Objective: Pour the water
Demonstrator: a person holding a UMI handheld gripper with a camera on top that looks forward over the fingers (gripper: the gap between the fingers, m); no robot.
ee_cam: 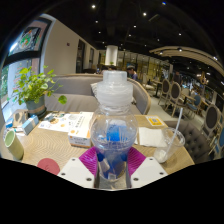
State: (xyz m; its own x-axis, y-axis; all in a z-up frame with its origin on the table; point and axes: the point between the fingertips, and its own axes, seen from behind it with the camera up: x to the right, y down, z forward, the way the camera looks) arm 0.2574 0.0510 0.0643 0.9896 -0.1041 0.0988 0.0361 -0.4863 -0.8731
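A clear plastic water bottle (pixel 113 120) with a blue label stands upright between my fingers, its white cap (pixel 114 76) up by the far seats. My gripper (pixel 112 163) is shut on the bottle's lower body, both magenta pads (pixel 92 160) pressing its sides. A clear glass cup (pixel 165 146) stands on the wooden table (pixel 50 145) just right of the bottle. Whether the bottle rests on the table or is lifted is hidden by the fingers.
A green cup (pixel 11 143) and a pink coaster (pixel 47 166) lie at the left. A potted plant (pixel 37 87), a printed card (pixel 68 122) and a napkin (pixel 152 136) sit further back. Benches and chairs (pixel 180 95) stand beyond the table.
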